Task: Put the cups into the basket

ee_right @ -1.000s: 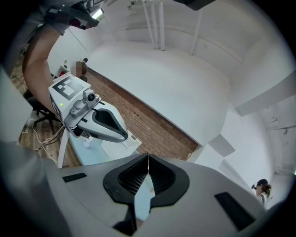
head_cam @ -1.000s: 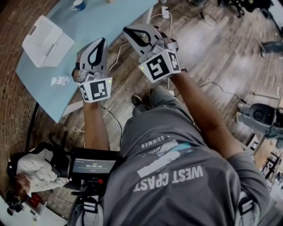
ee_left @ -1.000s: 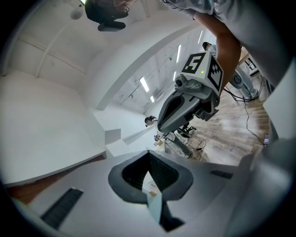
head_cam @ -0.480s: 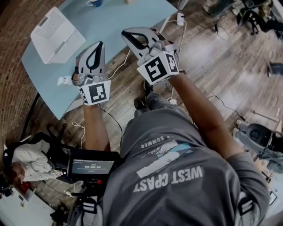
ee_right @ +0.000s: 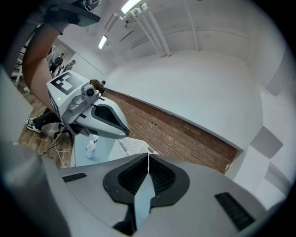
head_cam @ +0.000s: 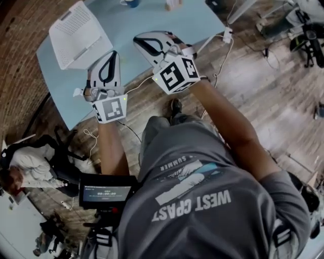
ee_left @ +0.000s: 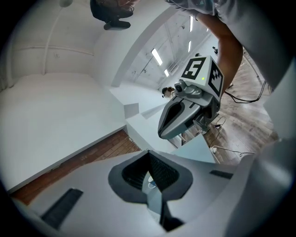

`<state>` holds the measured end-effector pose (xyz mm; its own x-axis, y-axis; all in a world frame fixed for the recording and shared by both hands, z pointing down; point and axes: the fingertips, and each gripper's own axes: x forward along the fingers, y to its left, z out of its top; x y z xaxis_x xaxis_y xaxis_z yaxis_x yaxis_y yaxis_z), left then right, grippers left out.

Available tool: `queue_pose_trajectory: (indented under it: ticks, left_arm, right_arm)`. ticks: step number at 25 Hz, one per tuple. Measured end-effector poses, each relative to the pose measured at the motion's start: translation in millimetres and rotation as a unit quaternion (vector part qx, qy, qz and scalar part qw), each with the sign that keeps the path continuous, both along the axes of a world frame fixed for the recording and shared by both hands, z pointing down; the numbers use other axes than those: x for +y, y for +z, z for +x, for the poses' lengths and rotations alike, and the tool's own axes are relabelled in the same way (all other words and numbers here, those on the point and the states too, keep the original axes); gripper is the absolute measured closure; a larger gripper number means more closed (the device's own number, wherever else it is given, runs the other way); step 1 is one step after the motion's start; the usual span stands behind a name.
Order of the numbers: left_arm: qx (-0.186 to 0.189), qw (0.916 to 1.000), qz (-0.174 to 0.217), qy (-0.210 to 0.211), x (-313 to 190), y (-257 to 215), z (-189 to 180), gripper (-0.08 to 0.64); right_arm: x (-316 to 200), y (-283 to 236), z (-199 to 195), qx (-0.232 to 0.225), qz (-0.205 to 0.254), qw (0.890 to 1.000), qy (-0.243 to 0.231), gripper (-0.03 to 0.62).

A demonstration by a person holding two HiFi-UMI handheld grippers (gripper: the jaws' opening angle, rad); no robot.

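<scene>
Claws both pressed together, empty: left claw (head_cam: pixel 112 53), right claw (head_cam: pixel 137 40), over near tabletop (head_cam: pixel 147 20) edge. Cup (head_cam: pixel 130 2) sat at far edge, outside basket (head_cam: pixel 78 33). Risk: reaching in unopened would shove cup over or off.

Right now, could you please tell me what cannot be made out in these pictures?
Blue cup: head view, cut off by the top edge.
White basket: right gripper view, mostly hidden behind the right gripper.
Small white thing: head view, beside the left gripper, too small to identify.
</scene>
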<state>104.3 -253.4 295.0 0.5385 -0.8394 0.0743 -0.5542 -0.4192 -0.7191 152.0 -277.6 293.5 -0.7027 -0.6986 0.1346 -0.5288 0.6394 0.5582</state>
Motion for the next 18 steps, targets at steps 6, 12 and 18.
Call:
queue_pose_trajectory:
  ticks: [6, 12, 18]
  left_arm:
    - [0.003, 0.9989, -0.012, -0.046, -9, 9, -20, 0.56]
    - [0.018, 0.9975, -0.023, -0.063, -23, 21, -42, 0.56]
    - [0.048, 0.9942, -0.053, -0.08, -74, 43, -104, 0.56]
  right_arm:
    - [-17, 29, -35, 0.015, -0.036, 0.997, -0.062, 0.58]
    - [-23, 75, -75, 0.069, -0.091, 0.986, -0.121, 0.578]
    - [-44, 157, -144, 0.177, -0.188, 0.947, -0.19, 0.503]
